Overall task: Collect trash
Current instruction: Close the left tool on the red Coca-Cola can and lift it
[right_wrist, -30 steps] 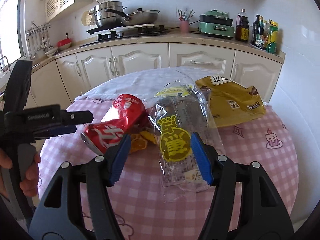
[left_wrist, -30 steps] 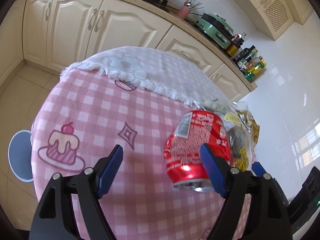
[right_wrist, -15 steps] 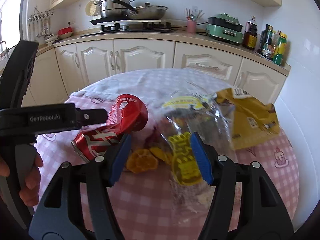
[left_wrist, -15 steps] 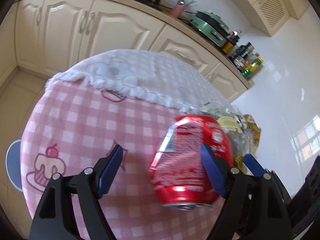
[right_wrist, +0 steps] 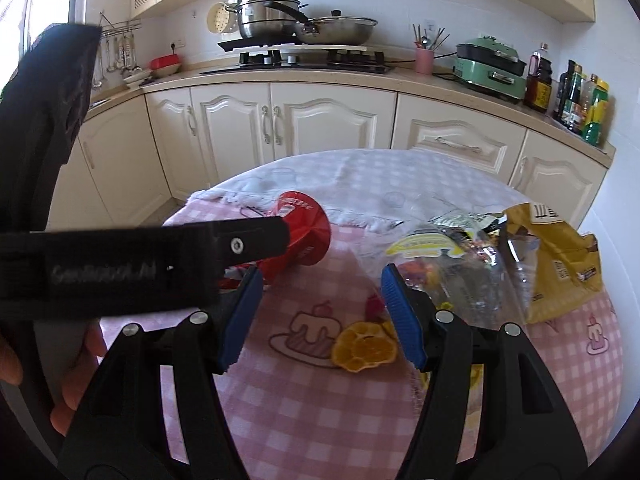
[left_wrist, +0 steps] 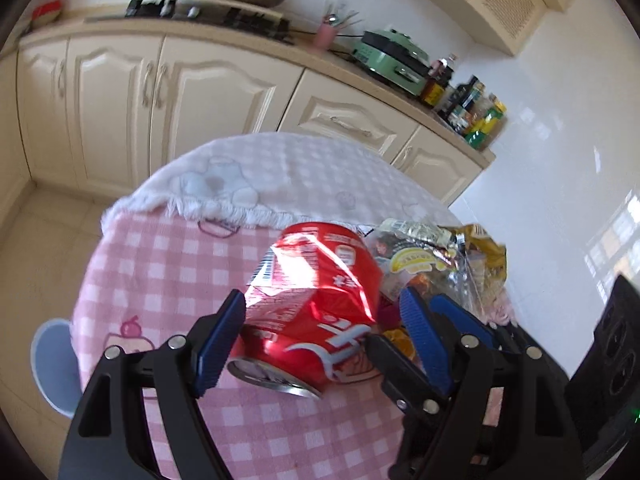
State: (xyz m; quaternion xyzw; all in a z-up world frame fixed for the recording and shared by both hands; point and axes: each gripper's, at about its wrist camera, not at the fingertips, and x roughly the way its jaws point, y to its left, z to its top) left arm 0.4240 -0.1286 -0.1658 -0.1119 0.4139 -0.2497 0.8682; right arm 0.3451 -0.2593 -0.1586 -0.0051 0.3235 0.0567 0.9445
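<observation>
The left claw (left_wrist: 320, 332) is straddling the dented red aluminium can (left_wrist: 316, 300) – spread, not pinching; the right claw (right_wrist: 322, 316) is gaping over orange peel (right_wrist: 366, 346).

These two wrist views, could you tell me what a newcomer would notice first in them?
A dented red can lies on its side on the pink checked tablecloth, between the open jaws of the left gripper. Beside it sit a clear wrapper and a yellow bag, with an orange peel just ahead of the open right gripper. Behind runs a cream kitchen counter.
</observation>
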